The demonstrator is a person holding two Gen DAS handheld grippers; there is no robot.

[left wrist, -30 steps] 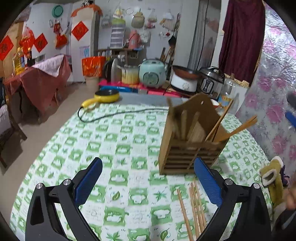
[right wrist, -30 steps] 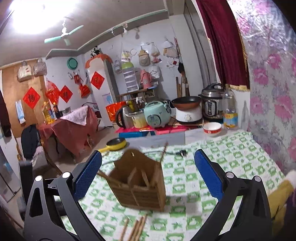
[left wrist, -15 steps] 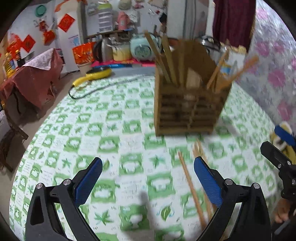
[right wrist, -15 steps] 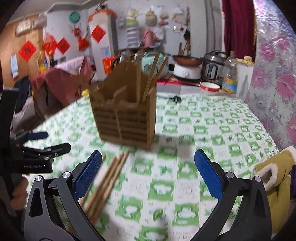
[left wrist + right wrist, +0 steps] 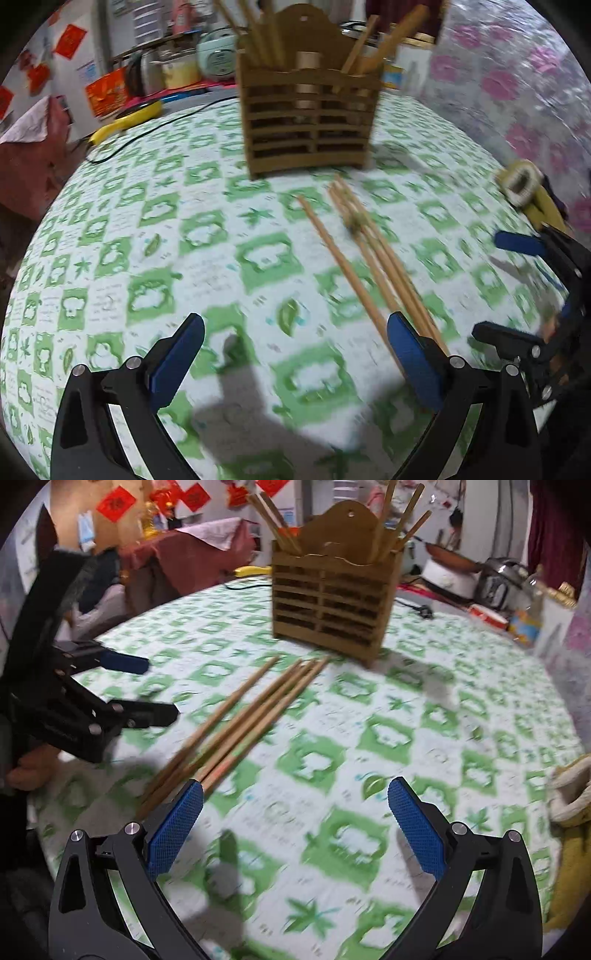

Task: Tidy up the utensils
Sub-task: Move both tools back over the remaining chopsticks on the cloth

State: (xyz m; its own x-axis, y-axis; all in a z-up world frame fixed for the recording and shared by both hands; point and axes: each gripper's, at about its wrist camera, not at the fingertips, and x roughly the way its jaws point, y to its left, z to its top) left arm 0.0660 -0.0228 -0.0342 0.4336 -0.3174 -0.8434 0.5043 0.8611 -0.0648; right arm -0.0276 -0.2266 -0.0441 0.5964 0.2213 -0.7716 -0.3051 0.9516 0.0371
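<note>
Both grippers are dropping lower toward the table [image 5: 110,236] than a second ago, and the holder [image 5: 308,122] is looming larger. Nearest, the left gripper [image 5: 295,354] is hovering with its jaws spread and empty; the right gripper [image 5: 295,823] is also hovering spread, holding nothing. Beyond them, loose chopsticks [image 5: 373,266] are lying on the green-checked cloth, running toward 12 o'clock. Farther at 12 o'clock, the holder is standing upright with more chopsticks poking out of it.
</note>
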